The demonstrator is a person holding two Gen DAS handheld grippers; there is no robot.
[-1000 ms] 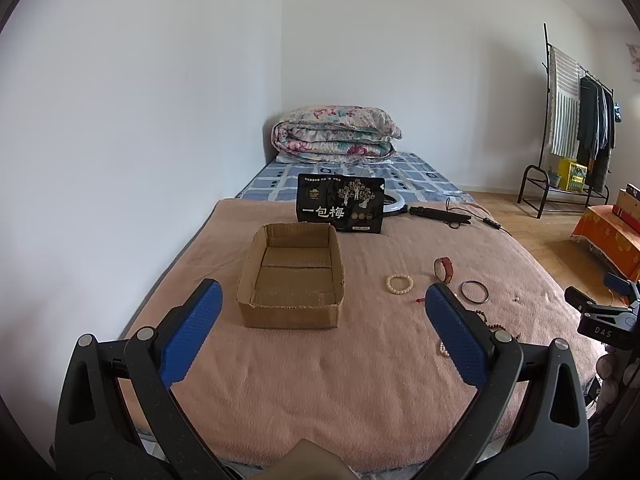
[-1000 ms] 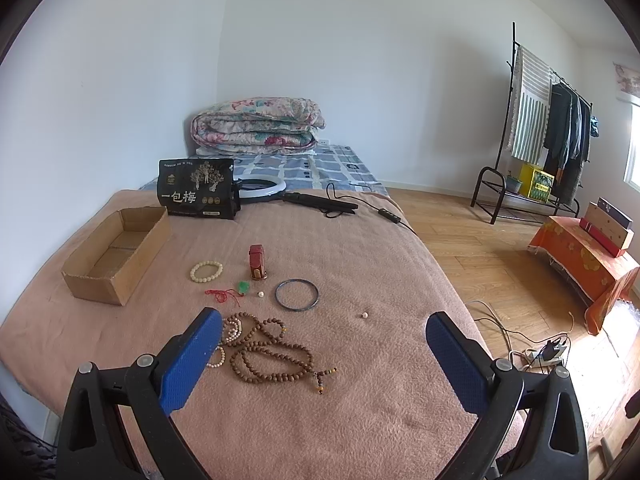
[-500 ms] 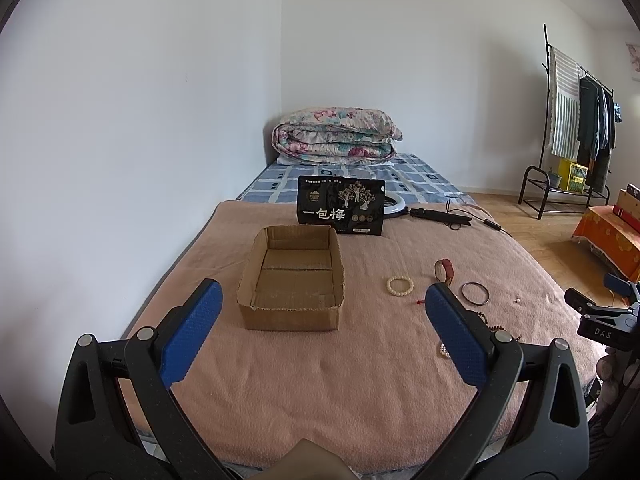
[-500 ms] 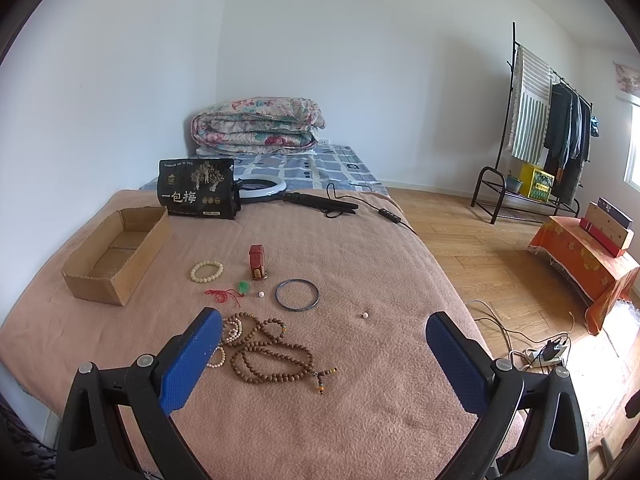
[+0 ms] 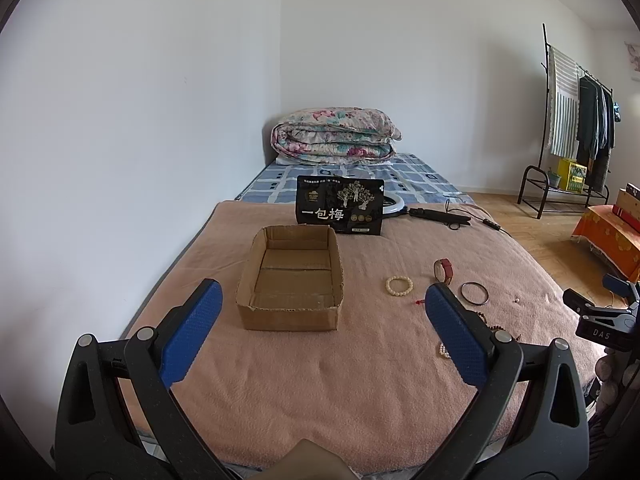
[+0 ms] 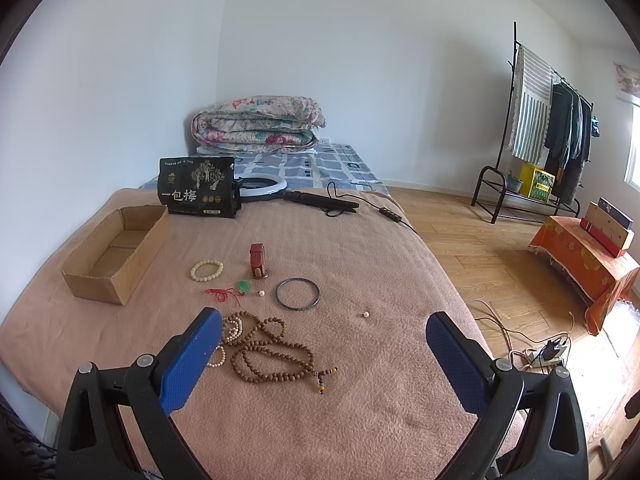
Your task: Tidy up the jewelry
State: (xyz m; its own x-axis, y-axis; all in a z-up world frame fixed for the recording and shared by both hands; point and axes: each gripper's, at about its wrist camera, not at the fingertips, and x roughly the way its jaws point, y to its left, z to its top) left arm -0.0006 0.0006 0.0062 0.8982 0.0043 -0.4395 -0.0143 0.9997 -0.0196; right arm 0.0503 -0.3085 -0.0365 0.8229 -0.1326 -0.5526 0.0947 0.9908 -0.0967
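Between the wide-open jaws of the right gripper [image 6: 323, 343] lies the brown bead necklace [image 6: 276, 354], loose and tangled beside white pearls [image 6: 232, 330]; one pinch may drag both. The left gripper [image 5: 323, 320], jaws also spread, frames the empty cardboard box [image 5: 292, 280].

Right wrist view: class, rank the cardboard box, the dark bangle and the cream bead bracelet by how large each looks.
1. cardboard box
2. dark bangle
3. cream bead bracelet
The bangle lies slightly nearer the camera, so its lead over the bracelet is unsure.

Both wrist views face along the bed [image 5: 360, 380], sharing the cardboard box [image 6: 116, 256].
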